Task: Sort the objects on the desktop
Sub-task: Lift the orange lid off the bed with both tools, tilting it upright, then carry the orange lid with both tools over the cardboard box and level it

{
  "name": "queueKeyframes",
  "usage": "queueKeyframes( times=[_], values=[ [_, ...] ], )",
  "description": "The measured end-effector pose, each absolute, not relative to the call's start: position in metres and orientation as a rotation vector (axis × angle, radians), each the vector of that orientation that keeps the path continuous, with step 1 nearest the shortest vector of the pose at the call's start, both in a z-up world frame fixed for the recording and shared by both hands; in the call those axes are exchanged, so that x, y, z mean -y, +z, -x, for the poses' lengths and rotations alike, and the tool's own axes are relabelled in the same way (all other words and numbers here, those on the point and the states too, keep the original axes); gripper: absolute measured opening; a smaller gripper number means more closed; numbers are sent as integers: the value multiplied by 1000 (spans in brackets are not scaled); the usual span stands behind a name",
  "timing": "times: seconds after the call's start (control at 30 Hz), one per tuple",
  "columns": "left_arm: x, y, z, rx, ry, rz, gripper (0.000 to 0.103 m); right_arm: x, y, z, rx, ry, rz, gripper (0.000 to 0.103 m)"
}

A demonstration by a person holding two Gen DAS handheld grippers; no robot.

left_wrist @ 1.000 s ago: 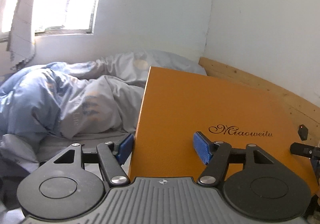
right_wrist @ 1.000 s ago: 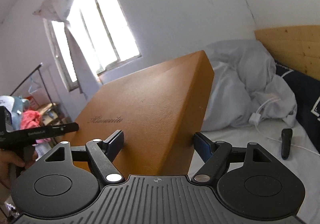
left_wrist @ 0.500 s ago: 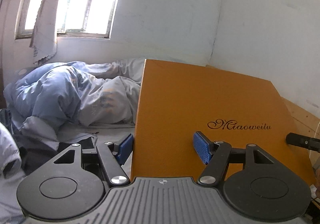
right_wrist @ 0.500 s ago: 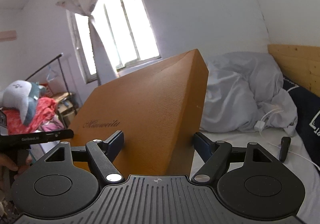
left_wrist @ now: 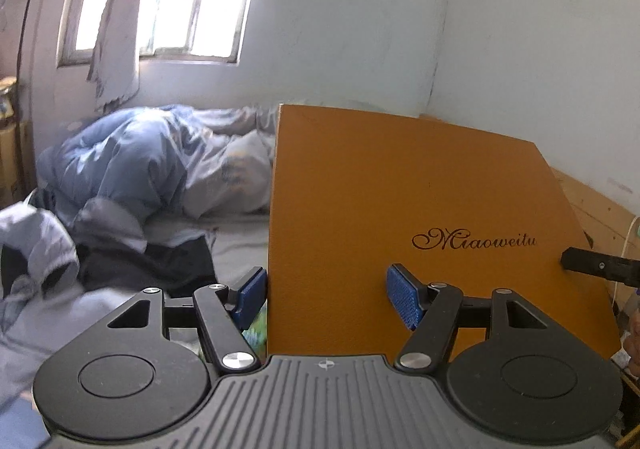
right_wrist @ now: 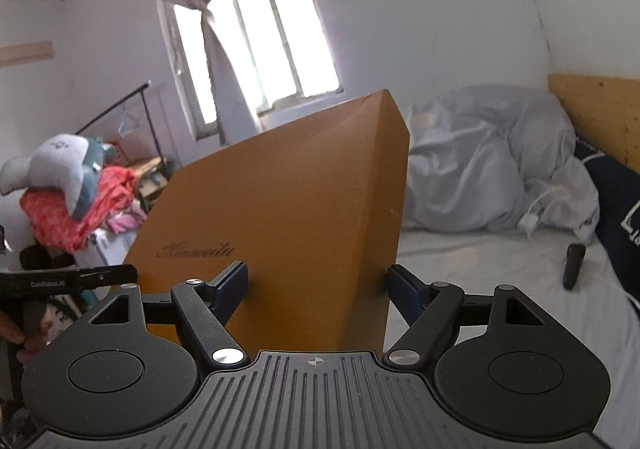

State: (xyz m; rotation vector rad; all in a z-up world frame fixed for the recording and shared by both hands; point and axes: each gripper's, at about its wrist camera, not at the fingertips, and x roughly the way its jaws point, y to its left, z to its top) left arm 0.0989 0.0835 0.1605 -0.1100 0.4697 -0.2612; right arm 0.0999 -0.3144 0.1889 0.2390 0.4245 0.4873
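An orange box marked "Miaoweitu" is held in the air above a bed, gripped from both ends. The left gripper clamps one end between its blue pads, and the right gripper clamps the opposite end. Both sets of jaws stand wide, spanning the box's thickness.
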Motion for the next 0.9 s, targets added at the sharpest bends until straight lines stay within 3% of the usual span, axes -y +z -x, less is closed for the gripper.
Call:
queueKeyframes(
  times=[0.4, 0.47, 0.9],
  values=[
    [-100, 109, -65, -565, -211, 156, 65, 312, 138, -91, -528, 531, -233, 79],
    [-100, 102, -60, -581, -201, 155, 65, 283, 121, -58, -548, 535, -236, 79],
    [-91, 46, -49, -647, -148, 175, 65, 274, 64, -78, -639, 542, -223, 79]
  ],
)
